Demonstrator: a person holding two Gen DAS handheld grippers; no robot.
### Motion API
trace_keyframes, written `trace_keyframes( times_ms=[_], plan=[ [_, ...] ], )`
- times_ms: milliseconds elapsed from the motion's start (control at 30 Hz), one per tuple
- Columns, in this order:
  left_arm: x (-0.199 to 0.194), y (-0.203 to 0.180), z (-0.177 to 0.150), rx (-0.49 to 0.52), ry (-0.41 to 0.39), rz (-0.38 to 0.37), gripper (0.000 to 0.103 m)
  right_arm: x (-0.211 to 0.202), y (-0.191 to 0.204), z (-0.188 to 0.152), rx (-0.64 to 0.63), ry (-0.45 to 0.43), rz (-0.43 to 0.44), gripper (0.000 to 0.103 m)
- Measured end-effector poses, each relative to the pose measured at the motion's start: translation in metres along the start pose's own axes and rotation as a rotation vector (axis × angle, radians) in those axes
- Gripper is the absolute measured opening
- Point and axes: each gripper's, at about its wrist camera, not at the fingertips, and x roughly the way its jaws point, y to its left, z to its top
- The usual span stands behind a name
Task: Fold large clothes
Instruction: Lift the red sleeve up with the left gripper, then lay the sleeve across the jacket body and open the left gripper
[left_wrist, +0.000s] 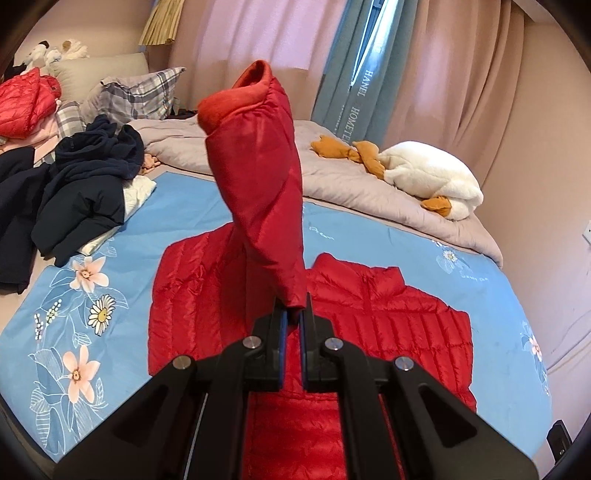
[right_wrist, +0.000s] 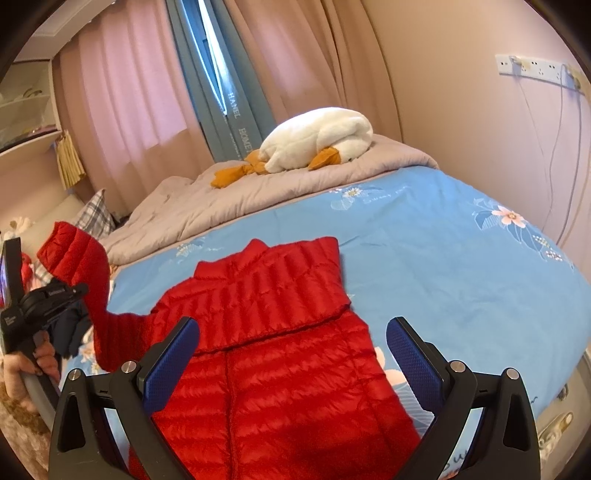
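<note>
Red jacket (right_wrist: 280, 354) on bed (right_wrist: 443, 258), left gripper (left_wrist: 293, 321) pinching sleeve (left_wrist: 258, 177), right gripper (right_wrist: 291, 354) wide

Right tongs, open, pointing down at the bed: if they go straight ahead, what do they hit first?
Probably the red down jacket lying flat on the blue floral sheet. It fills the gap between the right tongs, and nothing else looks nearer, though depth is hard to judge in the fisheye view.

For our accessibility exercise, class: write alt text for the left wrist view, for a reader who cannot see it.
The left hand-held gripper is shut on a sleeve of a red puffer jacket, holding it up above the jacket's body, which lies flat on a blue floral sheet. Behind are dark clothes and a white plush duck.
</note>
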Motion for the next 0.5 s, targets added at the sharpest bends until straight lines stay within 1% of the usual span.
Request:
trace_keyframes(
  times_ms=[500],
  plan=[
    [0.017, -0.027, -0.018, 0.050, 0.066, -0.041, 0.005, -0.001, -0.005, -0.003, 0.011, 0.012, -0.006, 0.100]
  ],
)
